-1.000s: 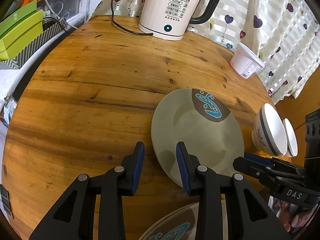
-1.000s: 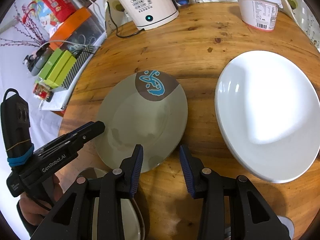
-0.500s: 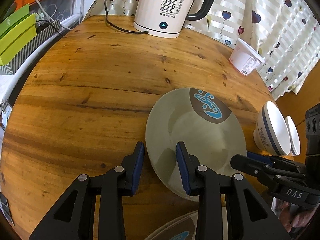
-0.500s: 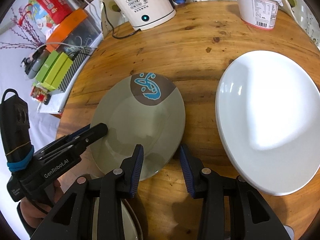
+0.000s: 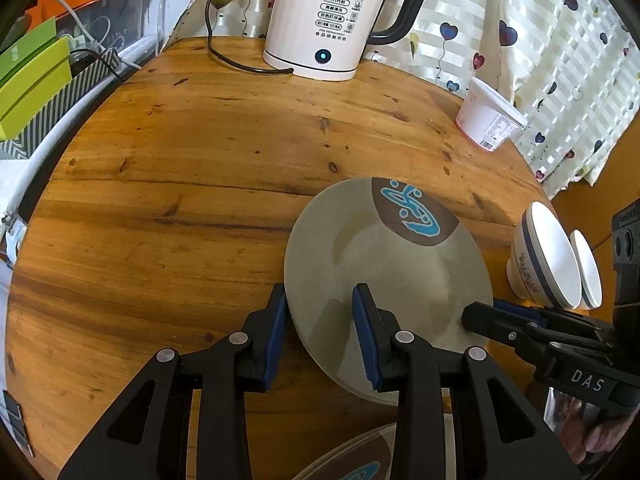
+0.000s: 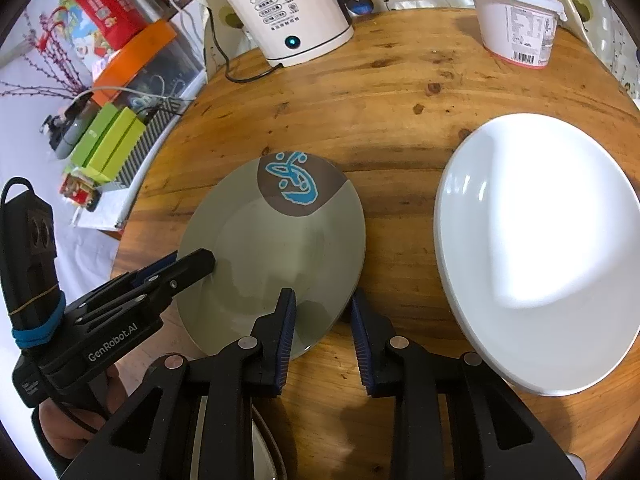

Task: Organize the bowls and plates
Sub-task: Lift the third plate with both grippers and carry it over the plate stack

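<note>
Plates: we count three. The round grey-green ceramic plate with a brown patch and blue motif [image 5: 384,264] lies at the wooden round table's [image 5: 180,184] centre; a large white oval plate [image 6: 540,248] sits at 3 o'clock of it, apart; a second patterned plate [image 5: 352,464] is cut off by the frame's bottom edge.
Bowls: two white bowls with a blue band [image 5: 544,256], nested or side by side we cannot tell, near the table's 3 o'clock edge.
Left gripper [image 5: 320,336]: jaws straddle the grey-green plate's 8 o'clock rim, one pad outside, one over the plate; we cannot tell whether they press.
Right gripper [image 6: 324,336]: jaws closing, the plate's 5 o'clock rim between them, pads not yet tight.
Others: one white electric kettle [image 5: 332,20] at 12 o'clock; one white plastic tub [image 6: 516,24] at 2 o'clock.
Hidden: a shiny curved object under the right gripper, unidentifiable.
</note>
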